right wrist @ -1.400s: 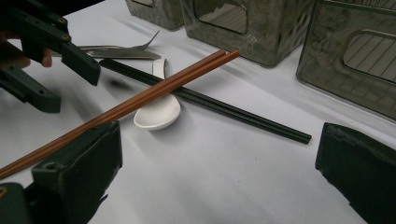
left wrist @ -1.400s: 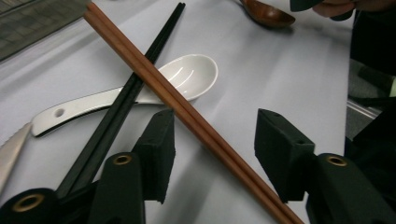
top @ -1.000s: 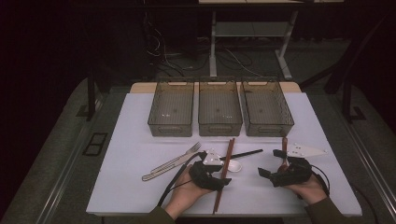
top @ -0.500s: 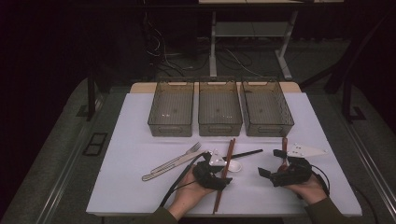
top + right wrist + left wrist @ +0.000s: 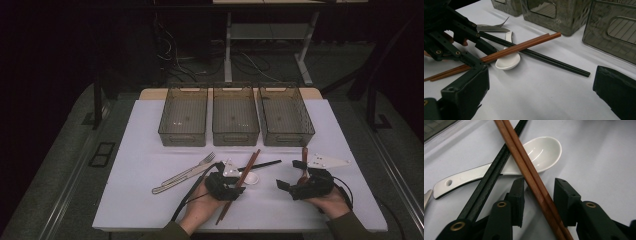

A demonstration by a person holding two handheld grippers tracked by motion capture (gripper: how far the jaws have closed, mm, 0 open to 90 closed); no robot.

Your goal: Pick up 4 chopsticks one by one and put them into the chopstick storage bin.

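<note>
1. The left gripper point(image 5: 537, 195) sits low in the middle of the left gripper view, its jaws set either side of the brown chopsticks point(image 5: 529, 170). They have just been closing, but a gap shows on both sides of the sticks, so nothing is clamped yet.
2. The brown chopsticks run from the top centre of that view down to the bottom right. In the high view they lie just below the middle tray point(image 5: 235, 116), slanting across the black chopsticks point(image 5: 262, 164) and the white spoon point(image 5: 250, 178).
3. Risk: the pair may split as the jaws meet, so that one stick is caught while the other rolls off.
4. Risk: the sticks rest on the spoon's bowl, and a lift could drag or tip the spoon.
5. Risk: the black chopsticks lie close beside the left-hand jaw and could be nudged or pinched along.
6. The right gripper point(image 5: 295, 175) rests at the lower right of the high view with its jaws wide apart and nothing between them; a stray move could bump the red-brown utensil point(image 5: 304, 155) beside it.
</note>
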